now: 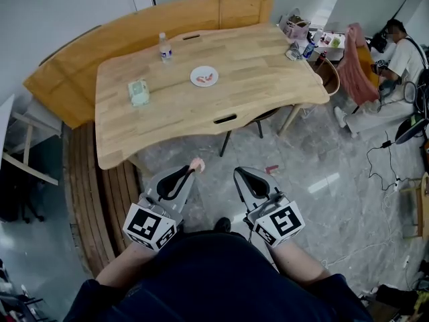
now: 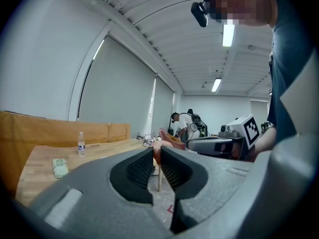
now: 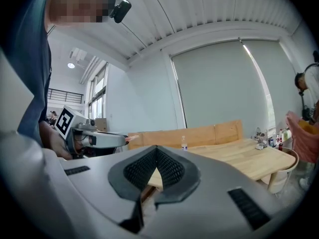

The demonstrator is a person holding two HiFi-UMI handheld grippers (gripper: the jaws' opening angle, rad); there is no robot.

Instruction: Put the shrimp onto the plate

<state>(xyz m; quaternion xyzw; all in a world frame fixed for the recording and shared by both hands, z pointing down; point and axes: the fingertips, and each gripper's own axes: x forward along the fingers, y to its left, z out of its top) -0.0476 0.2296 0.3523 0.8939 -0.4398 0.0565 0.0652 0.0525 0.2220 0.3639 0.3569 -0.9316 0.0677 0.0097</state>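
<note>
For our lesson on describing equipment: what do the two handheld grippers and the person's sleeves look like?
The left gripper and right gripper match: light grey tapered bodies, black ribbed pads lining the jaws. Each carries a cube with black-and-white square markers. The sleeves are dark navy.

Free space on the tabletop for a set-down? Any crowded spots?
Most of the light wooden table is bare: the near strip in front of the small white plate and the pale green packet, and the right half between plate and far-right corner. Crowded only at that corner, where small items are piled. The clear plastic bottle stands alone near the far edge.
</note>
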